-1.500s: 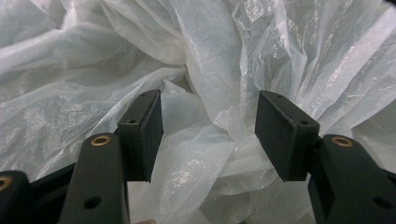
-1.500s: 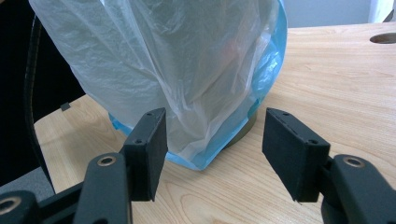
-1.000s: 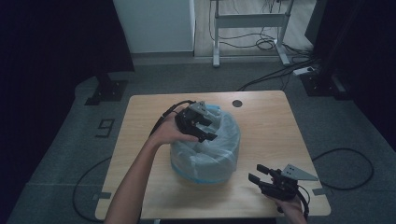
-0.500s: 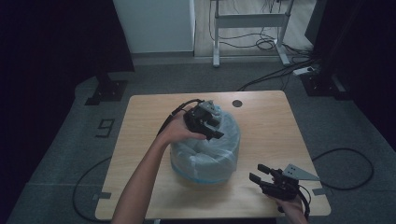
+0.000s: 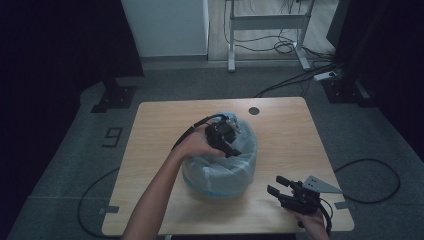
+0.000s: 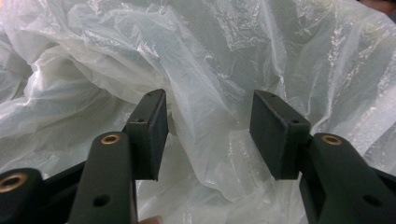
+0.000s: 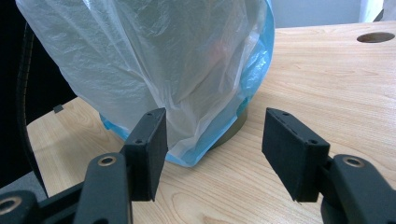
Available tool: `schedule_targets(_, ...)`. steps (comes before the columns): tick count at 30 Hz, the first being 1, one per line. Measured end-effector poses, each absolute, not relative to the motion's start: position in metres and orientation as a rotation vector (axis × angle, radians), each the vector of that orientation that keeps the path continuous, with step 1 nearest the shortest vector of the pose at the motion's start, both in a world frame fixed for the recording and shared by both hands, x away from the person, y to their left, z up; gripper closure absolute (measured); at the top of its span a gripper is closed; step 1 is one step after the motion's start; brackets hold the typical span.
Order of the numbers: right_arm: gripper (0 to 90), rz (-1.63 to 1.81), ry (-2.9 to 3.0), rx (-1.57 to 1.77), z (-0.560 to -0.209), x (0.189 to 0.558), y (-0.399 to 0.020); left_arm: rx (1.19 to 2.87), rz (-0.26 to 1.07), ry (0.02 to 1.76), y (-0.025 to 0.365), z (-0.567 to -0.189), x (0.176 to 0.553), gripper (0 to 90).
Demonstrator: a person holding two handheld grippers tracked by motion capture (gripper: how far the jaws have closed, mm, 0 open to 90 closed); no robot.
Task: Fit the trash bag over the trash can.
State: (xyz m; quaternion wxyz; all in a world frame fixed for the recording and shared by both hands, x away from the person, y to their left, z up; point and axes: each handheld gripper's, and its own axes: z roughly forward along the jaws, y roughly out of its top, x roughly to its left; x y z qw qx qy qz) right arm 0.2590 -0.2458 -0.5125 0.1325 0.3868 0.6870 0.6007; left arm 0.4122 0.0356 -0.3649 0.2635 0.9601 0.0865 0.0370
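At mid-table, I have the left gripper (image 5: 226, 138) down on top of the plastic bag (image 5: 220, 165) draped over a round container.

Its jaws have just been closing a little, yet they stand apart with a fold of film rising between the pads (image 6: 152, 133), unpinched as far as I can tell. I judge the best move is to ease lower, centre that ridge, then close fully before lifting, so only film gets caught. My right gripper (image 5: 282, 190) waits spread and empty near the table's (image 5: 150, 150) front right corner, facing the bag's blue hem (image 7: 187, 156).
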Motion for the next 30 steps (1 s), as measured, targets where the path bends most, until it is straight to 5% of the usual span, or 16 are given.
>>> schedule_targets(11, 39.6, 1.738, 1.993, 1.128, -0.513, 0.259, -0.245, 2.448, 0.135, 0.315, 0.081, -0.340, 0.415, 43.8)
schedule_targets(30, 39.6, 1.728, 2.003, 1.129, -0.515, 0.260, -0.243, 2.655, 0.181, 0.422, 0.096, -0.364, 0.424, 47.6)
